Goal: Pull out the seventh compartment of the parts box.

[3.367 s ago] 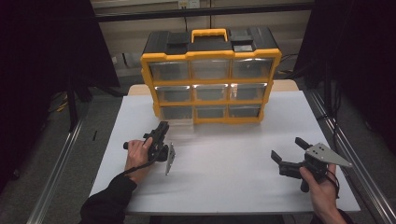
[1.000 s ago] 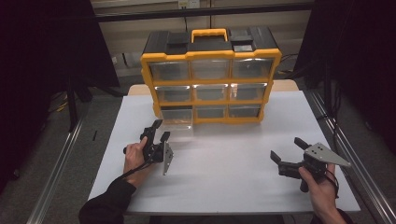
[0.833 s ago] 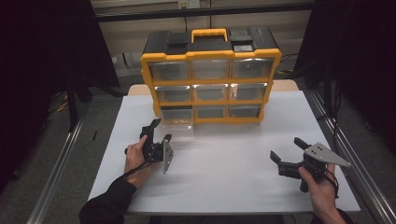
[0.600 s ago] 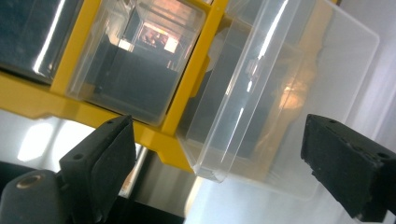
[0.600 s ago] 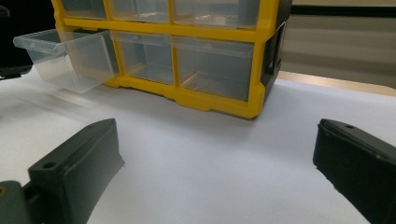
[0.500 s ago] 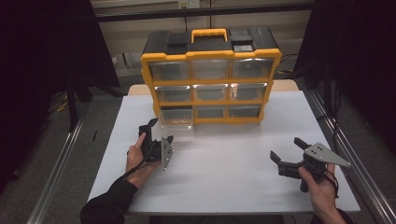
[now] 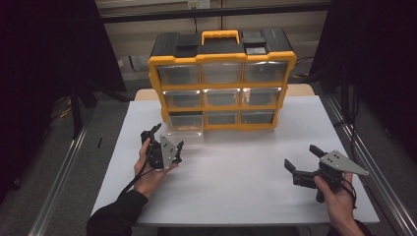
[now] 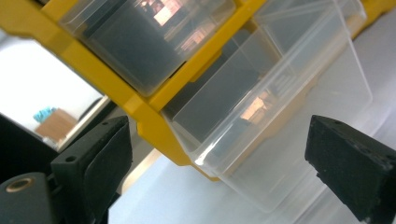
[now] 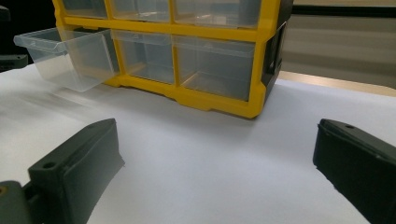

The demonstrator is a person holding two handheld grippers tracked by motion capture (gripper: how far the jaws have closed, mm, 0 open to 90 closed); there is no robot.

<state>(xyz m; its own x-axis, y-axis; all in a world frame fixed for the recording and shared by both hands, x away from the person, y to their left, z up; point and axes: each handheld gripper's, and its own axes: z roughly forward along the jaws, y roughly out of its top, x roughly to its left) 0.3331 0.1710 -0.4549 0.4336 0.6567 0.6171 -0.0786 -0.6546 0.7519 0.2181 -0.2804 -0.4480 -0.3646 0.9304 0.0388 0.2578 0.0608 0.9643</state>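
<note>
Since the earlier frames, left gripper (image 7: 162,139) has tilted and closed in on the pulled-out clear drawer (image 7: 185,132), bottom-left of the yellow organizer (image 7: 222,86); jaws spread, drawer between them untouched. Right gripper (image 7: 304,161) unchanged, spread, low over bench (image 7: 236,172) at near right.

A white table (image 7: 236,196) stands between 2 metal rails (image 7: 59,191) on grey floor.

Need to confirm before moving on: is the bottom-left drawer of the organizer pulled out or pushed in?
Pulled out. The clear bottom-left drawer juts forward from the yellow organizer over the table; it looks empty.
</note>
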